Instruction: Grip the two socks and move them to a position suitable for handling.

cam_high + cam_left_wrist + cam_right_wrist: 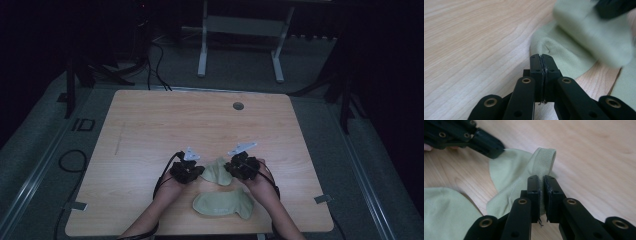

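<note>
Socks are the job here: one soft pale green cloth sock (217, 171) lies on the light wooden table (150, 130), pinched at both ends, probably to pull it flat. Left gripper (188, 171) and right gripper (241, 166) are each clamped tight on its edge, while a second pale green sock (223, 203) waits nearby.

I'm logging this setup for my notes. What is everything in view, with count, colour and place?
held sock: one, pale green, between the two tools at the table's near middle, pinched at both ends.
flat sock: one, pale green, lying near the front edge, just before the hands.
table: one, light wood, with a round grey grommet near its far edge.
white frame: one, standing on the grey floor behind the table.
black cables: several, on the floor at far left.
left tool: one, black, shut on the held sock's edge.
right tool: one, black, shut on the held sock's cuff.
forearms: two, entering from the bottom.
</note>
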The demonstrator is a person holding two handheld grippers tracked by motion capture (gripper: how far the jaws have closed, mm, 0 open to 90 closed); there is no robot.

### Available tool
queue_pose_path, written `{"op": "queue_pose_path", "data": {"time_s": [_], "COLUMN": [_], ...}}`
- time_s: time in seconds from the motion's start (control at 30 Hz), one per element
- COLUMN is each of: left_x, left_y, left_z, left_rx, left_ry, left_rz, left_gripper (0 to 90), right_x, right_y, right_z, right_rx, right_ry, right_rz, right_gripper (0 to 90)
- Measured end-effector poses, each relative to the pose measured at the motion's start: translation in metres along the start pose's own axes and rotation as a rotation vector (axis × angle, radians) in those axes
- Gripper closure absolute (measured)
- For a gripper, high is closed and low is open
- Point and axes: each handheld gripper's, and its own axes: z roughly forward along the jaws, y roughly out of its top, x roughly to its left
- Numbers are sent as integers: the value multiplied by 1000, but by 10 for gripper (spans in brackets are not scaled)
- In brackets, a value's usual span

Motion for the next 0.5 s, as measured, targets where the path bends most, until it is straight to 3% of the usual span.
{"op": "queue_pose_path", "data": {"time_s": [0.1,0.23,0.5], "left_x": [1,1,3], "left_y": [0,-1,0], "left_z": [-5,-10,-9], "left_rx": [-9,-7,10], "left_ry": [-3,3,-3], "left_rz": [-16,-17,-21], "left_gripper": [884,884,884], "right_x": [-11,-25,-48], "right_y": [-3,-12,-34], "right_z": [-16,-29,-26], "right_rx": [-43,-60,-30], "right_ry": [-10,-27,-51], "right_rz": [36,82,152], "right_gripper": [833,831,828]}}
